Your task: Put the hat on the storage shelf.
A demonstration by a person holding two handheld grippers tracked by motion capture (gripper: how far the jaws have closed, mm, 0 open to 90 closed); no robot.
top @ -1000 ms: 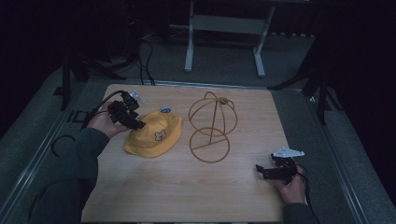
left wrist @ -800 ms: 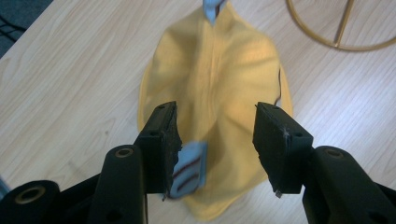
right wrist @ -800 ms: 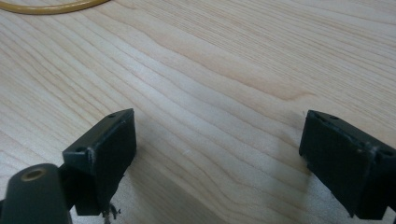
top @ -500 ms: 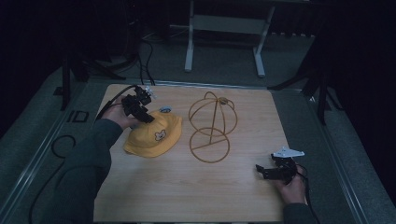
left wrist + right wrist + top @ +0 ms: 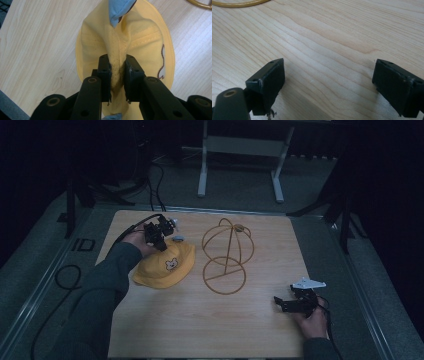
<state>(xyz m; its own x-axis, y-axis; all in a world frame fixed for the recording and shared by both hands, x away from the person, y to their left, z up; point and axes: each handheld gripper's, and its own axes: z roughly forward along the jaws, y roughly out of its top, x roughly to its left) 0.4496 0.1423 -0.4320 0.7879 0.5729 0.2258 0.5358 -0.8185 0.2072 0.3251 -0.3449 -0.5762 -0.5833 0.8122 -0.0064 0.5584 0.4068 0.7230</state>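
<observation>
The yellow hat (image 5: 165,267) lies on the counter (image 5: 200,330) at its left side, crown up, with the wire hat stand (image 5: 226,255) just beside it to the right — near, but not touching as far as the high view tells; the left gripper (image 5: 159,236) sits at the hat's far edge, and its fingers (image 5: 104,72) have just been closing, now clamped on a pinched ridge of the yellow cloth, which bunches up between the two black pads in the left gripper view; beyond the pinch a blue flap (image 5: 119,8) of the hat stands up, and the brim spreads flat on the wood to either side. The relation that matters for the coming move is this: the stand's wire dome rises to the right of the held hat, so the hat would have to be lifted up and carried sideways over that dome — a short way, and plainly the left hand's job, since it already has the cloth. The right gripper (image 5: 292,304) rests well apart at the near right edge of the counter, its fingers (image 5: 268,82) spread wide over bare wood with nothing between them; only the stand's ring base (image 5: 237,3) edges into its view; it is the farther hand, though it could steady the stand's base if the frame tips.
</observation>
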